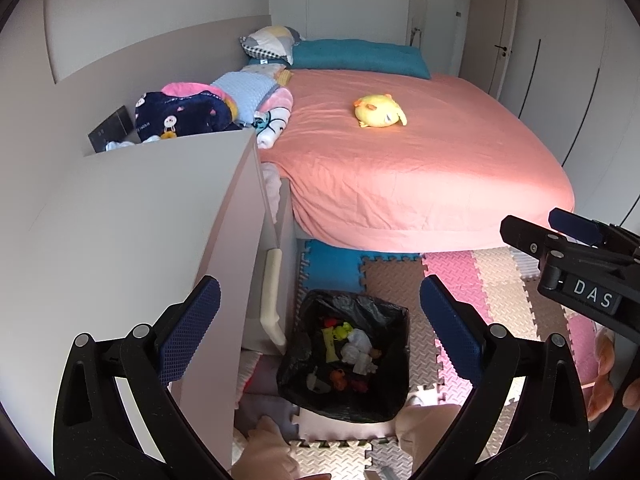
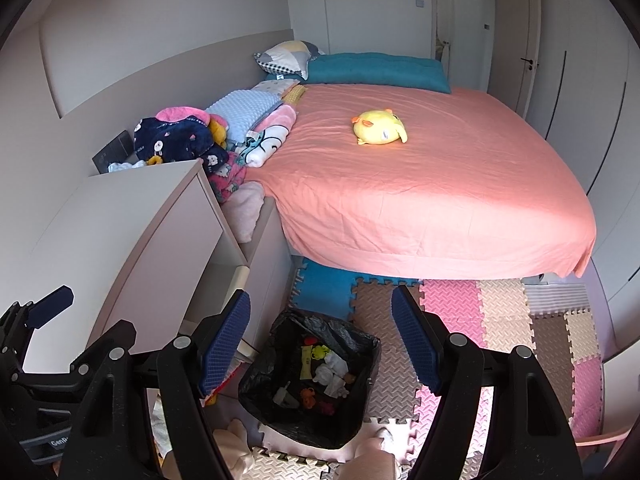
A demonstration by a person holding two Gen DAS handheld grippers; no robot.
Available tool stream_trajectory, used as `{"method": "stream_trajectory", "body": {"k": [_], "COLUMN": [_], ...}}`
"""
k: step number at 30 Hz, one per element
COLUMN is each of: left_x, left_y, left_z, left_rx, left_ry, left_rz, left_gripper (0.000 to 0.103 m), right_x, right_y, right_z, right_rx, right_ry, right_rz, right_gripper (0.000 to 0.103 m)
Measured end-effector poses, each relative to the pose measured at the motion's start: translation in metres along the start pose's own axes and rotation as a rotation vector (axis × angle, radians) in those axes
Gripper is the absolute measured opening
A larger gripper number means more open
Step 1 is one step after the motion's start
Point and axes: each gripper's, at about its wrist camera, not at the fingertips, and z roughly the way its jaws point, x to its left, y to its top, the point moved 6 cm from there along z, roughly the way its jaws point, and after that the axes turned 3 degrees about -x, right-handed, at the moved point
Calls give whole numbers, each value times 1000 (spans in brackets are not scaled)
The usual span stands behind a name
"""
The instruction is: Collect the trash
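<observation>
Several scraps already lie in the black-bagged square bin on the foam puzzle mat | left gripper spread wide, empty | right gripper parted, empty | no loose trash visible; collection looks nearly finished

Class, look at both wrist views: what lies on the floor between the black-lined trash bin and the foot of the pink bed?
Only foam puzzle mats, a blue tile and a tan one, lie between the trash bin and the bed. No loose item rests on that stretch in either view.
</observation>
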Motion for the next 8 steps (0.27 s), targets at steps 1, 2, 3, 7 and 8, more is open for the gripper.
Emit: {"method": "stream_trajectory", "body": {"k": [1,2,3,7,8], "left_x": [0,0,0,2,2], "left_y": [1,1,0,0,0], "left_z": [1,1,0,1,1], "left_rx": [2,6,8,10,10], "left_ry": [0,-3,-8,-3,-4], "left_rz": [-1,-3,-4,-12,-11], "left_gripper": [97,97,97,97,97], "right_x": [0,-2,-1,1,0], "right_y": [0,0,0,0,0], "right_z": [0,0,0,0,0], "right_rx": [0,-1,0,0,0], "right_ry": [0,0,0,0,-1], "right_rz": [0,-1,-1,0,-2], "right_gripper": [74,74,74,74,74]}}
